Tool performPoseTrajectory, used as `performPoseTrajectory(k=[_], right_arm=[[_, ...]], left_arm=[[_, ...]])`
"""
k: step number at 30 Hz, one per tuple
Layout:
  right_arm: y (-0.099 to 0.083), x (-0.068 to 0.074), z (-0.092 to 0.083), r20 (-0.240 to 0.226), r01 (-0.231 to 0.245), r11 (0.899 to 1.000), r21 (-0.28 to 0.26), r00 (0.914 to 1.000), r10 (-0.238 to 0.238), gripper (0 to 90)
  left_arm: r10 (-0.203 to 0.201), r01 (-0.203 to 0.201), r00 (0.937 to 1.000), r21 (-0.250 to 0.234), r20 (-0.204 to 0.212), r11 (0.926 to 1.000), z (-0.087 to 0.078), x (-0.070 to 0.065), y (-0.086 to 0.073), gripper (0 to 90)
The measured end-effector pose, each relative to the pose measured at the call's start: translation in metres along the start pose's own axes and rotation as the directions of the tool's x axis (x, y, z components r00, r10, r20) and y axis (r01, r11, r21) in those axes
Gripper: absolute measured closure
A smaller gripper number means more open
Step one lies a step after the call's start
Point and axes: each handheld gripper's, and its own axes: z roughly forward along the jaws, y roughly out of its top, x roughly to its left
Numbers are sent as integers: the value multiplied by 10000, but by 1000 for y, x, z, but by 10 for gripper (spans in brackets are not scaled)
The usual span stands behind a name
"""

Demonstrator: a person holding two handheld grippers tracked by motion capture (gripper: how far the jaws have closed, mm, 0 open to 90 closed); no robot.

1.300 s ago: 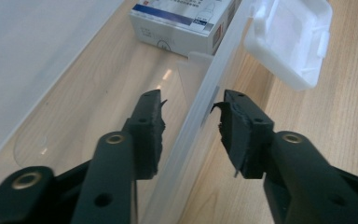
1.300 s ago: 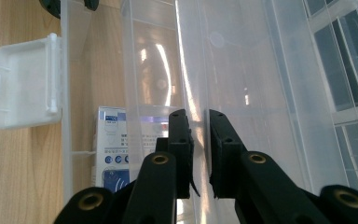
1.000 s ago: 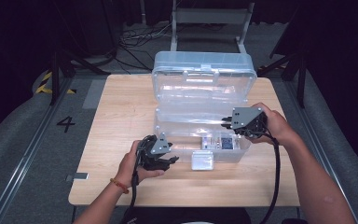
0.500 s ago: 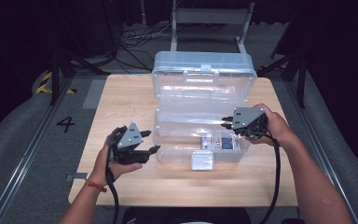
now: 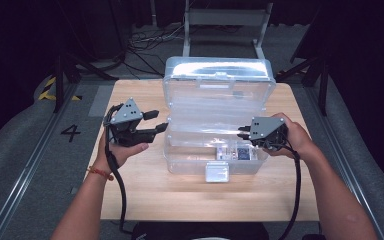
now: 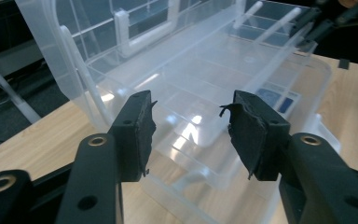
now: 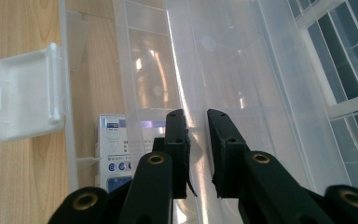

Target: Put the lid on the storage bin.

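Clear plastic storage box point(image 5: 215, 125) sits lid-up at the middle of the wooden table point(image 5: 145, 190).
Left gripper point(image 5: 152, 122) hovers beside the box's left end, jaws spread wide, holding nothing. Right gripper point(image 5: 241, 133) is at the right end, jaws nearly closed on the inner tray's point(image 7: 205, 84) thin rim; a blue-and-white packet point(image 7: 114, 154) lies below.

The printing on the small blue and white packet point(image 7: 114, 156) inside the clear box point(image 5: 215, 125) is staying too blurred for reading, and the right hand-held gripper point(image 7: 196, 154) is covering its right part.
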Motion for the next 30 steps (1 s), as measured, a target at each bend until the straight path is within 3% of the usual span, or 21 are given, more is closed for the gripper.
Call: performPoseTrajectory(k=[2,4,6,9,14,18,22,30], right_arm=[[0,1,0,26,-16,10000,-27,10000,16,792],[-1,1,0,-6,-8,10000,-29,10000,8,792],[0,2,0,-37,49,10000,11,10000,-49,791],[0,3,0,-5,102,9999,37,9999,-102,790],[-3,5,-1,81,69,10000,-6,9999,-69,788],[-4,7,-2,61,13,10000,-43,10000,-13,787],[-5,11,-1,60,-109,9999,-50,9999,109,783],[-9,18,-3,308,-337,9994,-25,9990,338,758]], left_arm=[[-222,221,9996,17,171,9998,7,6,2,536],[-200,199,9996,59,219,9998,14,10,4,699],[29,-20,9998,435,-208,9991,23,14,8,738],[-96,103,9998,373,-192,9993,32,20,13,820],[-128,153,9992,653,-375,9978,47,27,17,874],[-46,91,9983,771,-579,9970,50,29,17,891],[208,-131,9969,1012,-755,9948,49,30,17,895],[259,-168,9959,1041,-867,9944,46,30,16,896]])
